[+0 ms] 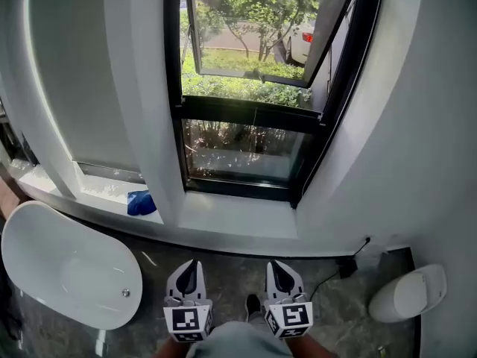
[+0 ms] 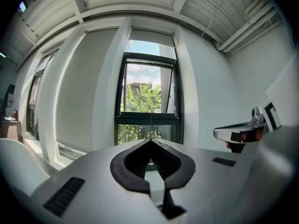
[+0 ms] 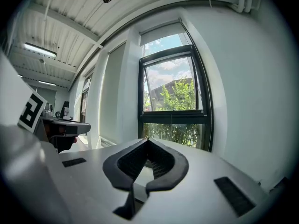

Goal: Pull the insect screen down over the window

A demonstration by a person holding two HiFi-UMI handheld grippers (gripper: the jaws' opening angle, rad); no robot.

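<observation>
Insect screen (image 2: 150, 35) sits rolled at the window (image 1: 253, 114) top, opening uncovered. Left gripper (image 1: 191, 265) and right gripper (image 1: 276, 265) clenched empty, level, facing the window, probably just carry posture.

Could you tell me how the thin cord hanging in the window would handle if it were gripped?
The cord looks very thin and hangs straight, so it is probably limp and light. Being so fine, it may slip unless pinched squarely.
</observation>
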